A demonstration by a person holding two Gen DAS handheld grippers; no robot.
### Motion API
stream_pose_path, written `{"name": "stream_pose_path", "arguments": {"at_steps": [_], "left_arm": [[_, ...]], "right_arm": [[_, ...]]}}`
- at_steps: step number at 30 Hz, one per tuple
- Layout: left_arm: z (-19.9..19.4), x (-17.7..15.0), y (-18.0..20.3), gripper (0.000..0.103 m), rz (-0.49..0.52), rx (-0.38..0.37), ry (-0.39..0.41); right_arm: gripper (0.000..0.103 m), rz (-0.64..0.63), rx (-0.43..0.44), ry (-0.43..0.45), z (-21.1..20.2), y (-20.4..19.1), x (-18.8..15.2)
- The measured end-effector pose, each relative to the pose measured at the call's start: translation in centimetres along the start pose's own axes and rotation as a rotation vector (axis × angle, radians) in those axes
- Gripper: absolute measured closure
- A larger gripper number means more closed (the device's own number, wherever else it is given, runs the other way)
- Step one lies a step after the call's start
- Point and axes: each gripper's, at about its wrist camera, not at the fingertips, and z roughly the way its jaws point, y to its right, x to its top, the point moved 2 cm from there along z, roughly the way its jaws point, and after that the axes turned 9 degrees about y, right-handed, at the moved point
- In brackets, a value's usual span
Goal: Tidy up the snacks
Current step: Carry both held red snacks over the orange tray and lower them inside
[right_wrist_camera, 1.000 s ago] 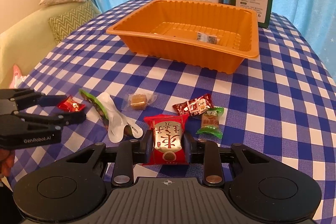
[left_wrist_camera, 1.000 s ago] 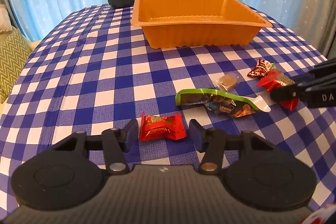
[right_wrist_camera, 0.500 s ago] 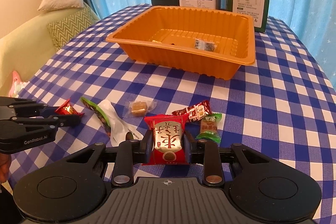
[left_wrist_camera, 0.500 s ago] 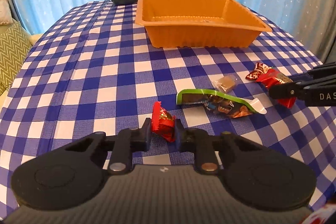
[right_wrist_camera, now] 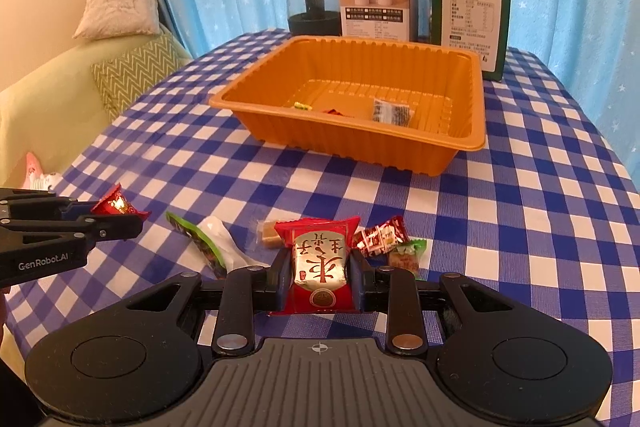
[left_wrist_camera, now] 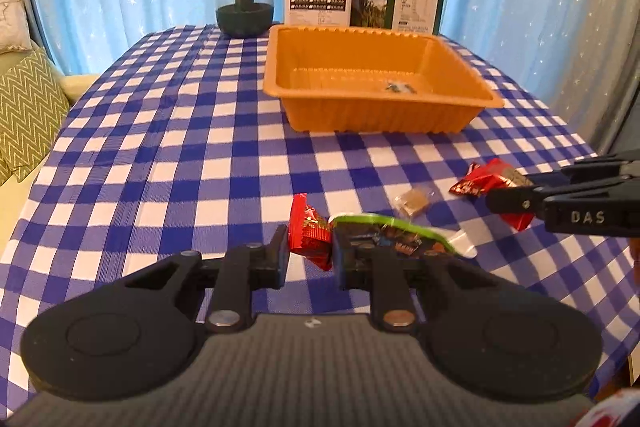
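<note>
Lifted off the tablecloth (left_wrist_camera: 168, 155), left claw (left_wrist_camera: 310, 253) grips red candy (left_wrist_camera: 310, 235); green packet (left_wrist_camera: 394, 237) alongside.

Before you, loose snacks (right_wrist_camera: 382, 237) lie on the table (right_wrist_camera: 540, 211), the tray (right_wrist_camera: 476, 143) behind them, boxes (right_wrist_camera: 378, 1) beyond.

The black left gripper (right_wrist_camera: 116, 223) carries "GenRobot.AI" in white on its side. The black right gripper (left_wrist_camera: 516, 201) shows the white letters "DAS". Print on the white cardboard box (right_wrist_camera: 378, 1) and dark green cardboard box (right_wrist_camera: 470, 15) is too small to read.
</note>
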Motion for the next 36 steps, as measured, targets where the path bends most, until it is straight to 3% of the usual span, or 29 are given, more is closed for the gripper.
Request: {"name": "stream_pose_path", "arguments": {"at_steps": [18, 36], "left_arm": [[1.0, 5.0, 3.6, 0.084, 0.032, -0.084, 0.087], [4.6, 9.5, 4.3, 0.084, 0.049, -0.106, 0.138]], "right_arm": [[0.073, 0.044, -0.029, 0.105, -1.1, 0.6, 3.7], [0.073, 0.116, -0.059, 0.165, -0.1, 2.2, 7.7]]}}
